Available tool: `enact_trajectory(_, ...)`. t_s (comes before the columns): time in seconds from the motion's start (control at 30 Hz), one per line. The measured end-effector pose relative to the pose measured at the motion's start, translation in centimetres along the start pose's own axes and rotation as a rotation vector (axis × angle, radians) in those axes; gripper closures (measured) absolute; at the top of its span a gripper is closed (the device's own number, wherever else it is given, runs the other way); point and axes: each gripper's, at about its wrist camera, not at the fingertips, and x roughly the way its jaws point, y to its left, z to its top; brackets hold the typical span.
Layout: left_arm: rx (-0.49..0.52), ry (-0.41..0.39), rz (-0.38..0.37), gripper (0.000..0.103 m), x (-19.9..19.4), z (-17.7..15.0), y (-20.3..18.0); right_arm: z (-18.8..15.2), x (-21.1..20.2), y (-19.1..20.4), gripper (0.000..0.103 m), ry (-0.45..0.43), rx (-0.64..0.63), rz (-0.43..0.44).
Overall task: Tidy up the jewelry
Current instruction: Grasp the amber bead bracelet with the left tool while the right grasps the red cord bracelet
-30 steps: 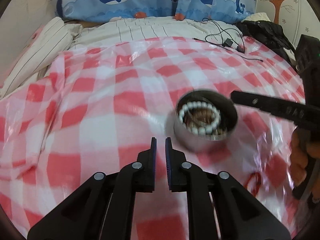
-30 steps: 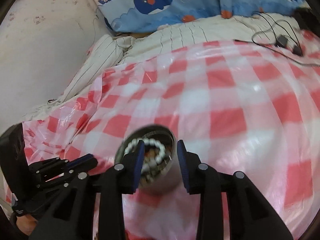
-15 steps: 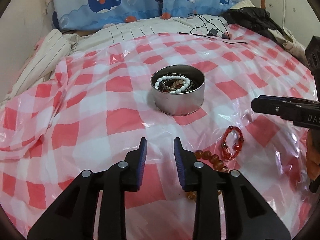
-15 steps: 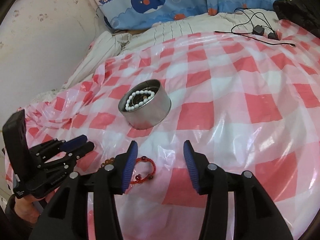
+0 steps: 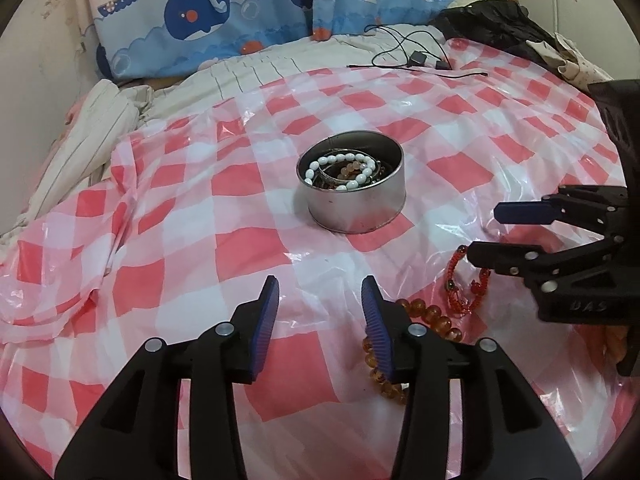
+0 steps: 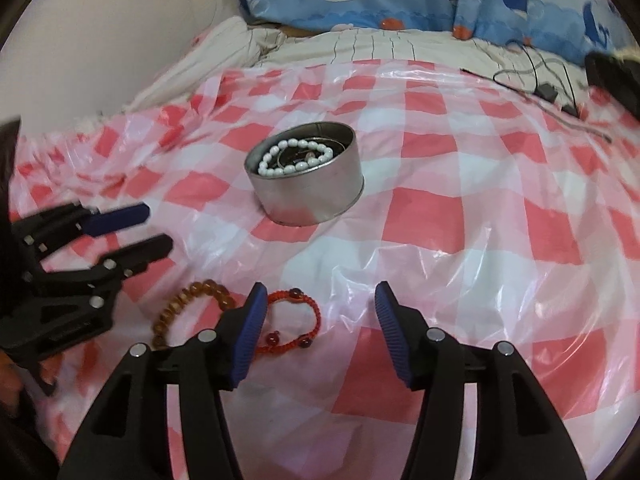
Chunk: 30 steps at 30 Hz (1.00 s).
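My left claw [image 5: 316, 300] and right claw [image 6: 318, 308] both hang released with nothing between the pads, their jaws having just been opening, over the red-and-white checked plastic sheet [image 5: 192, 216] spread on the bed. The round silver metal tin [image 5: 352, 196] sits well ahead of me with a white bead bracelet [image 5: 340, 168] coiled on top of other pieces, so it looks like the collecting spot. The amber bead bracelet [image 6: 192, 304] and red cord bracelet [image 6: 296, 320] lie loose just beside my fingertips, probably next to go in.
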Motion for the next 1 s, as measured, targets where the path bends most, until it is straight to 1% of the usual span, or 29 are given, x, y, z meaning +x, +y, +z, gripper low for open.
enact_trajectory(0.07, -0.006, 0.011, -0.033, 0.060, 0.1, -0.1, 0.2, -0.1, 0.7, 0.3, 0.047, 0.031, -0.038, -0.035)
enact_trajectory(0.1, -0.010, 0.015, -0.045, 0.058, 0.1, -0.1, 0.4, -0.1, 1.2, 0.4, 0.047, 0.050, -0.053, -0.065)
enact_trajectory(0.17, -0.007, 0.032, -0.082, 0.057, 0.3, -0.3, 0.6, -0.2, 1.7, -0.1, 0.047, 0.065, -0.049, -0.105)
enact_trajectory(0.2, -0.001, 0.038, -0.088, 0.056, 0.5, -0.4, 0.5, -0.2, 1.7, -0.4, 0.047, 0.064, -0.039, -0.122)
enact_trajectory(0.3, 0.030, 0.060, -0.106, 0.055, 0.9, -0.7, -0.1, 0.1, 1.1, -2.1, 0.042, 0.044, -0.014, -0.271)
enact_trajectory(0.33, 0.043, 0.068, -0.116, 0.054, 1.0, -0.8, -0.5, 0.2, 0.9, -2.6, 0.042, 0.038, 0.005, -0.267)
enact_trajectory(0.4, 0.068, 0.077, -0.131, 0.054, 1.2, -0.9, -1.2, 0.4, 0.3, -3.4, 0.042, 0.020, 0.048, -0.210)
enact_trajectory(0.47, 0.105, 0.089, -0.123, 0.054, 1.4, -1.1, -1.9, 0.6, -0.2, -3.7, 0.042, -0.002, 0.082, -0.124)
enact_trajectory(0.53, 0.131, 0.112, -0.120, 0.054, 2.0, -1.4, -2.4, 0.7, 0.0, -3.2, 0.042, 0.006, 0.066, -0.082)
enact_trajectory(0.6, 0.156, 0.136, -0.112, 0.054, 2.7, -1.8, -3.0, 0.5, 0.7, -2.1, 0.041, 0.040, 0.014, -0.067)
enact_trajectory(0.63, 0.170, 0.131, -0.099, 0.055, 2.8, -1.9, -3.2, 0.5, 1.0, -1.6, 0.042, 0.055, -0.003, -0.061)
enact_trajectory(0.67, 0.193, 0.113, -0.066, 0.057, 2.9, -1.9, -3.6, 0.3, 1.3, -1.1, 0.042, 0.073, -0.022, -0.053)
enact_trajectory(0.7, 0.215, 0.101, -0.027, 0.065, 3.1, -1.9, -3.8, 0.1, 1.5, -0.8, 0.042, 0.089, -0.033, -0.038)
enact_trajectory(0.77, 0.231, 0.080, 0.057, 0.069, 3.5, -1.6, -3.8, -0.2, 1.6, -0.4, 0.049, 0.117, -0.032, 0.051)
enact_trajectory(0.8, 0.197, 0.071, 0.071, 0.074, 3.5, -1.3, -3.3, -0.2, 1.5, -0.2, 0.058, 0.125, -0.029, 0.087)
enact_trajectory(0.83, 0.155, 0.070, 0.054, 0.078, 3.5, -1.1, -2.7, -0.1, 1.4, -0.2, 0.064, 0.125, -0.026, 0.114)
enact_trajectory(0.93, 0.010, 0.050, -0.025, 0.079, 2.8, -0.3, -0.5, -0.2, 1.3, -0.3, 0.065, 0.108, -0.019, 0.089)
enact_trajectory(1.0, -0.030, 0.051, -0.060, 0.078, 2.6, -0.3, 0.3, -0.2, 1.7, -0.1, 0.065, 0.110, -0.032, 0.051)
